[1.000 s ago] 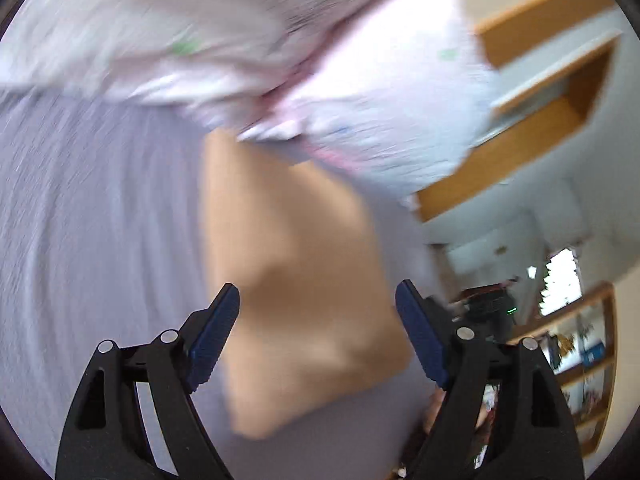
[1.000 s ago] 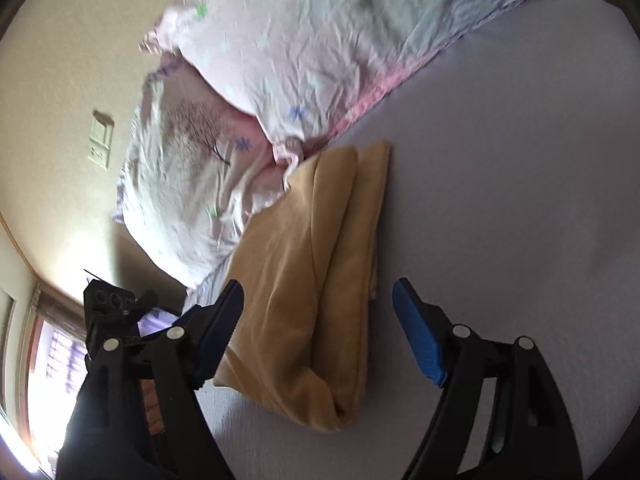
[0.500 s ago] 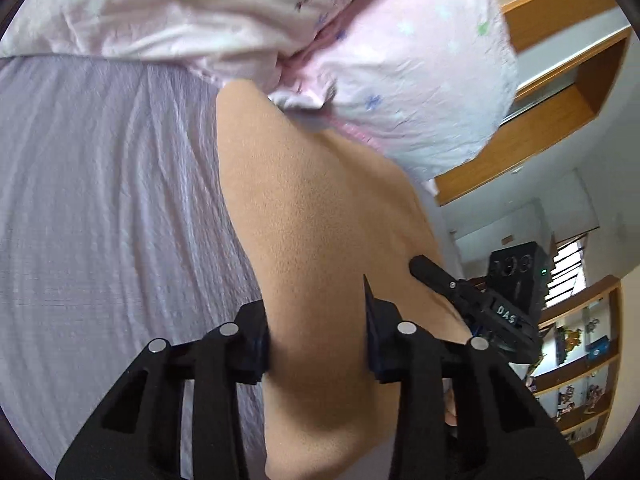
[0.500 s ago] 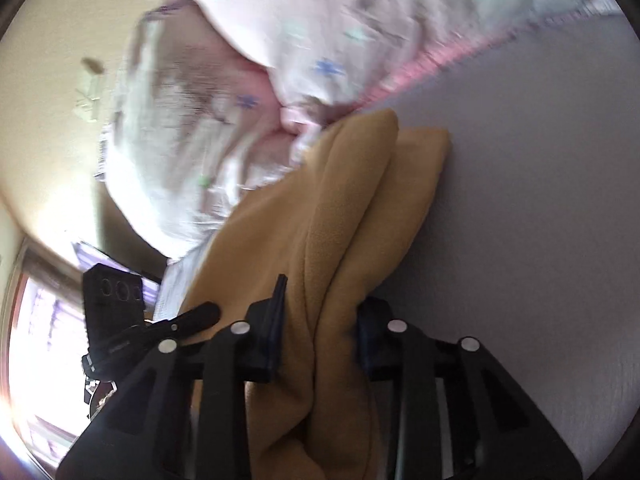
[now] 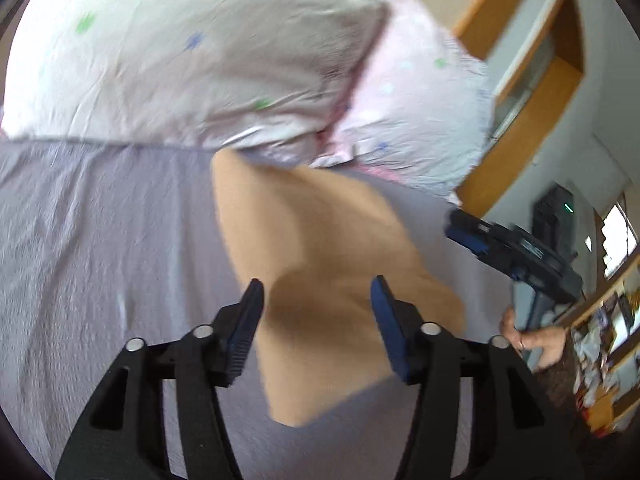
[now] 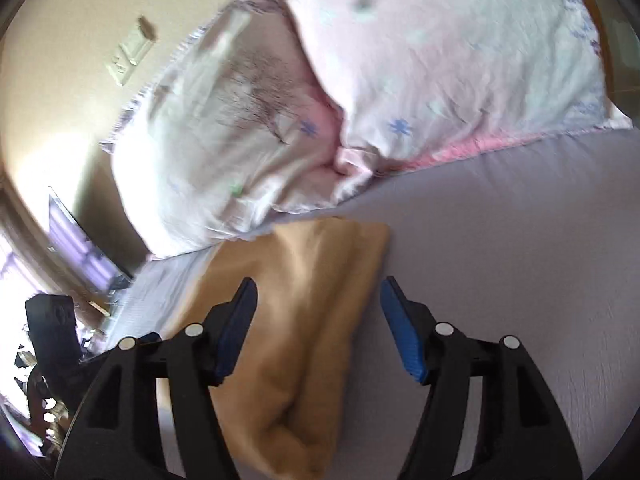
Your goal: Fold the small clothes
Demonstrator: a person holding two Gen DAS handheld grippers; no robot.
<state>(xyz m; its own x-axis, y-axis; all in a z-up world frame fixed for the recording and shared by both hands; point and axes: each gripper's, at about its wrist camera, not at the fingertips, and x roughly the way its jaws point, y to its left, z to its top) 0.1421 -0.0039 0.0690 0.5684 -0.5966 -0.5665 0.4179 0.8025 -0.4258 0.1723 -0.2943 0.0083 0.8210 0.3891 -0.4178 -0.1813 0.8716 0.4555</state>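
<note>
A tan folded garment (image 5: 320, 264) lies on the lilac bedsheet (image 5: 100, 240), its far end near the pillows. It shows folded lengthwise in the right wrist view (image 6: 304, 320). My left gripper (image 5: 316, 300) is open and hovers over the garment's near part, holding nothing. My right gripper (image 6: 318, 300) is open above the garment's near part, also empty. The right gripper also shows at the right of the left wrist view (image 5: 472, 236).
Two pale pink patterned pillows (image 5: 200, 52) (image 6: 440, 52) lie at the head of the bed behind the garment. A wooden frame (image 5: 520, 140) and shelves stand to the right. A wall with a switch plate (image 6: 128, 56) is at the left.
Both grippers were shut on the garment half a second ago. They have opened, let it go and pulled back from it. The garment lies flat on the sheet.
</note>
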